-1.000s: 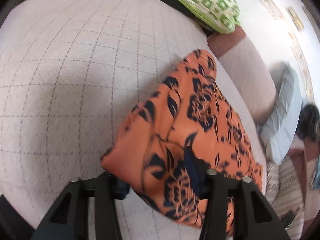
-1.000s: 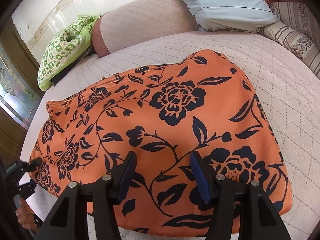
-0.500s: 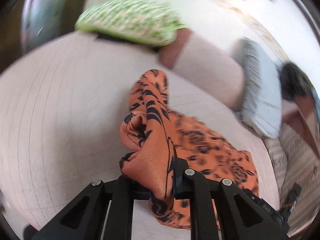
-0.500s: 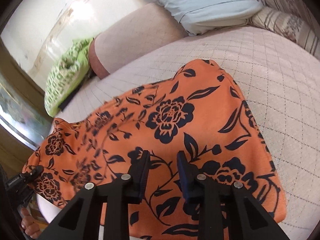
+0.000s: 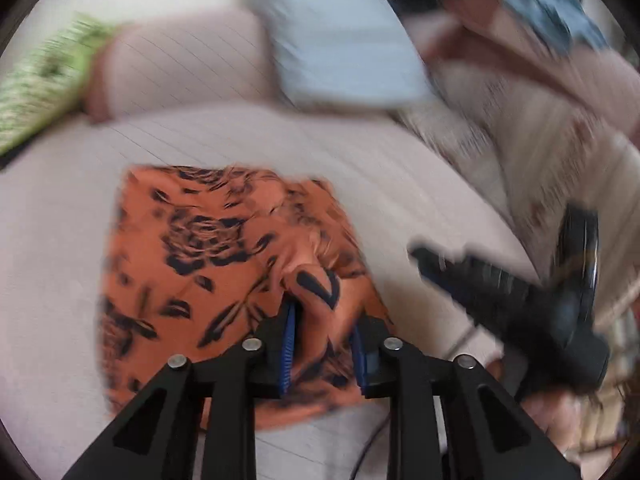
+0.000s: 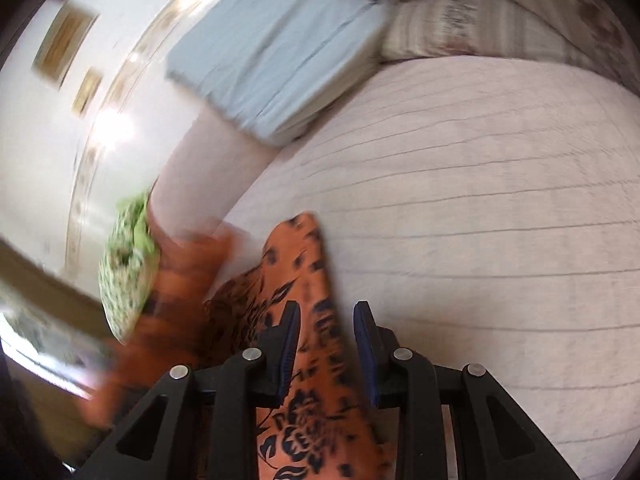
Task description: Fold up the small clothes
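Note:
An orange garment with dark floral print [image 5: 208, 264] lies folded over on the pale quilted bed [image 5: 360, 168]. My left gripper [image 5: 324, 344] is closed on a bunched fold of it, cloth filling the gap between the blue pads. In the right wrist view the same garment [image 6: 304, 360] hangs in a narrow strip between my right gripper's [image 6: 327, 344] pads, which sit close around the cloth. The right gripper also shows as a dark blurred shape in the left wrist view [image 5: 520, 304]. Both views are motion-blurred.
A light blue pillow [image 6: 276, 64] and a striped cushion [image 6: 480, 20] lie at the bed's head. A green patterned cushion [image 6: 128, 272] sits by the pink bolster [image 5: 176, 68]. A wall with framed pictures is behind.
Both grippers narrowed onto the cloth and lifted it. The left one swung its end of the garment across, so the spread garment is now doubled into a smaller patch.

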A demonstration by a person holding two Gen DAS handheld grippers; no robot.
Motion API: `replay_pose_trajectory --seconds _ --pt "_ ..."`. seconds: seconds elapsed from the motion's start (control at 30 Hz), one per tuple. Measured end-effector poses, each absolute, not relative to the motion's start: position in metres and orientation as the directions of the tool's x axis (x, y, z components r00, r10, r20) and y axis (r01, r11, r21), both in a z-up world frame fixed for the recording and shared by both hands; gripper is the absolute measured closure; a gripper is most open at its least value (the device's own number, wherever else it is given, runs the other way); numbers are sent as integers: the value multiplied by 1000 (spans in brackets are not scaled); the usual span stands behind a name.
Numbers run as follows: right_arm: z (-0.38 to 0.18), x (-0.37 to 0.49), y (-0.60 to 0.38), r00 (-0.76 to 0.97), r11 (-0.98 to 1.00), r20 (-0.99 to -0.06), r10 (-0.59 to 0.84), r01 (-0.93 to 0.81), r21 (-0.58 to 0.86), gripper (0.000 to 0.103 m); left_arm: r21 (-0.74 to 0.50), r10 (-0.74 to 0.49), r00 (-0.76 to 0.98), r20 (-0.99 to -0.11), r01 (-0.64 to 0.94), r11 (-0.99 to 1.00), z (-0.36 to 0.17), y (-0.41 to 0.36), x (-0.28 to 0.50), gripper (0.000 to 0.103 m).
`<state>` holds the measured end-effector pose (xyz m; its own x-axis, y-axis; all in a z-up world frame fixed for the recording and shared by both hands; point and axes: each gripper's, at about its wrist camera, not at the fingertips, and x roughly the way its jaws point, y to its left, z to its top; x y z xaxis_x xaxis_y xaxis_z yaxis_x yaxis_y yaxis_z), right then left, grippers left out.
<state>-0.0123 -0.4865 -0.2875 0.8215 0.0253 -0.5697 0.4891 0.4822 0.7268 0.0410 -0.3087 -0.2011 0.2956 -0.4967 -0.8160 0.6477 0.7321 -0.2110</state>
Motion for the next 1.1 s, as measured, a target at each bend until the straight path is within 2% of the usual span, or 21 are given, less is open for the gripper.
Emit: replay_pose_trajectory --seconds 0.03,0.1,0.17,0.23,0.27,0.3,0.33,0.37,0.47,0.53,0.63,0.67,0.7,0.73,0.77,0.97,1.03,1.1 --pt "-290 -17 -493 824 456 -566 26 494 740 72 -201 -489 289 -823 657 726 -204 -306 37 76" --pt "-295 -25 -503 836 407 -548 44 486 774 71 -199 -515 305 -801 675 710 -198 -290 37 67" --pt "-297 -21 -507 844 394 -529 84 460 796 71 -181 -525 363 -770 665 725 -186 -266 39 46" --pt "-294 -14 -503 863 402 -482 148 393 827 70 -137 -503 460 -732 623 770 -174 -238 43 39" --pt "-291 -8 -499 871 411 -458 178 358 839 70 -122 -490 487 -723 608 785 -172 -226 47 39" --pt "-288 -2 -492 877 420 -426 223 308 854 60 -108 -470 500 -727 594 798 -172 -215 51 39" --pt "-286 3 -487 876 421 -407 259 277 864 35 -85 -440 508 -740 579 811 -176 -208 55 39" --pt "-285 7 -481 874 417 -389 292 249 874 30 -55 -401 513 -759 564 824 -182 -205 60 39" --pt "-285 27 -461 837 460 -430 340 251 852 30 -1 -292 486 -824 513 858 -212 -193 71 39" --pt "-294 43 -448 792 484 -499 352 303 821 30 -16 -265 444 -856 489 872 -231 -186 77 39" --pt "-304 64 -432 750 502 -545 375 330 799 30 -31 -246 396 -885 476 879 -251 -186 81 39" --pt "-304 68 -427 746 525 -555 368 326 786 33 -37 -248 390 -887 475 879 -252 -186 81 39" --pt "-299 72 -421 749 573 -573 333 322 754 57 -38 -250 391 -886 475 879 -252 -184 83 39" --pt "-293 74 -416 749 637 -606 267 335 694 76 -38 -256 396 -882 481 876 -248 -185 82 39" --pt "-287 75 -412 751 683 -625 214 342 646 76 -35 -261 404 -877 487 873 -244 -185 81 39" --pt "-250 37 -423 851 738 -519 76 302 604 79 -42 -301 405 -863 537 842 -236 -201 72 38" --pt "-253 27 -430 841 747 -537 60 319 584 79 -9 -274 390 -879 561 828 -249 -213 67 38" --pt "-278 35 -441 776 701 -613 151 353 620 75 46 -208 370 -906 573 818 -267 -222 66 36"
